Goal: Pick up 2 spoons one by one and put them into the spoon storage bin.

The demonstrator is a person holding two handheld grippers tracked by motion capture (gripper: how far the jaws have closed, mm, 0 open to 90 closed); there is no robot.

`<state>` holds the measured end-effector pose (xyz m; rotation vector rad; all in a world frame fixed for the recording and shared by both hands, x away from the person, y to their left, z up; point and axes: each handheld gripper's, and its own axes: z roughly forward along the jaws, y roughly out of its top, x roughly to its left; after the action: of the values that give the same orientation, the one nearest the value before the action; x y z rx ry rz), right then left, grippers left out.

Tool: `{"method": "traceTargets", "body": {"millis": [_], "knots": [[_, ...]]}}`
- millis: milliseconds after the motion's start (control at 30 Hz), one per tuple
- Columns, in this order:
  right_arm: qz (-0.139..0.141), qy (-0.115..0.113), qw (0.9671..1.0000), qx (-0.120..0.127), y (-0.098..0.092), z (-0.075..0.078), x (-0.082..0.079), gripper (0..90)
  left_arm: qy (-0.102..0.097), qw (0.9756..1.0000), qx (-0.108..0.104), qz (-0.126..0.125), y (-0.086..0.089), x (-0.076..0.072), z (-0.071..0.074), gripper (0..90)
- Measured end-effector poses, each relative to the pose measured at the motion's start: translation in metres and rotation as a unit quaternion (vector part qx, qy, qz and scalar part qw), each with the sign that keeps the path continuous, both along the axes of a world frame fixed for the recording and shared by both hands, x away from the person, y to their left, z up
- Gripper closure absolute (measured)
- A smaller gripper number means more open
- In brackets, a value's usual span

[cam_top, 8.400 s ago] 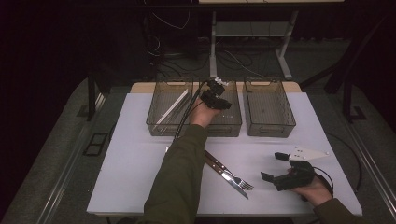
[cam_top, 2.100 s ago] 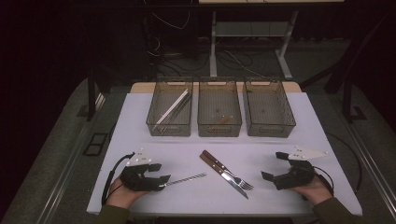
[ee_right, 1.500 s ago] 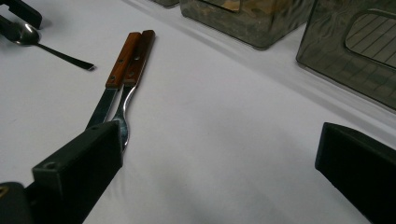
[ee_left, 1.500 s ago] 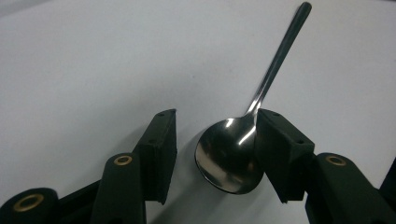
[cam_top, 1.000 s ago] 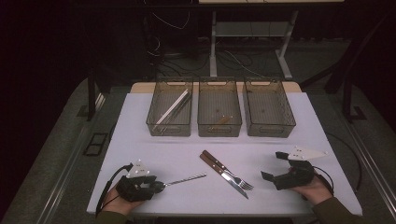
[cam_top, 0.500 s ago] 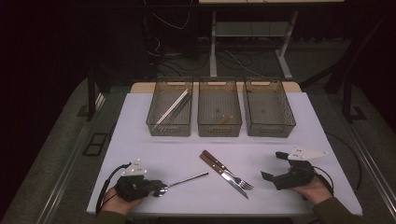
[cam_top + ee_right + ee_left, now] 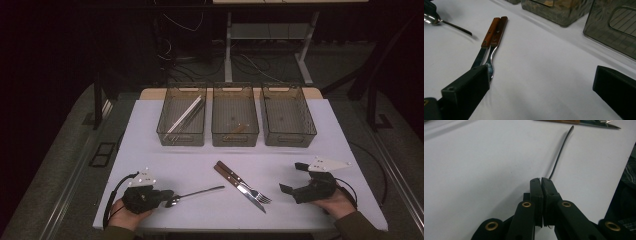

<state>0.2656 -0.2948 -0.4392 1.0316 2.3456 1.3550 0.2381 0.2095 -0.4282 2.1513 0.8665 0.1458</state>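
- The left gripper (image 7: 167,196) sits at the bench's (image 7: 300,160) near-left corner; its jaws have just been closing and now pinch the bowl end of a spoon (image 7: 195,193), which lies flat with its handle pointing right.
- The right gripper (image 7: 295,179) rests at the near right, jaws spread wide with nothing between them.
- A wooden-handled knife (image 7: 240,186) and fork (image 7: 245,184) lie side by side, touching, between the two grippers.
- Three clear bins stand in a row at the far edge: the left bin (image 7: 182,120) holds long pale sticks, probably chopsticks; the middle bin (image 7: 235,116) holds one small brownish item, too small to name; in the right bin (image 7: 287,116) I can see no contents.
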Motion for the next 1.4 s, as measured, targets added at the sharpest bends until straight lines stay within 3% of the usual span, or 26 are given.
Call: {"method": "traceTargets", "body": {"millis": [333, 900, 1400], "knots": [[0.002, 0.000, 1.0000, 0.000, 0.001, 0.000, 0.000, 0.8, -0.021, 0.9991, -0.032, 0.017, -0.001, 0.013, 0.009, 88.5], [0.001, 0.004, 1.0000, -0.003, 0.001, -0.001, 0.001, 0.9, -0.073, 0.9967, -0.036, -0.004, -0.039, 0.056, 0.027, 88.4], [-0.001, 0.004, 1.0000, -0.004, 0.000, -0.001, 0.002, 0.9, -0.094, 0.9938, -0.048, 0.034, -0.059, 0.086, 0.045, 88.4]]}}
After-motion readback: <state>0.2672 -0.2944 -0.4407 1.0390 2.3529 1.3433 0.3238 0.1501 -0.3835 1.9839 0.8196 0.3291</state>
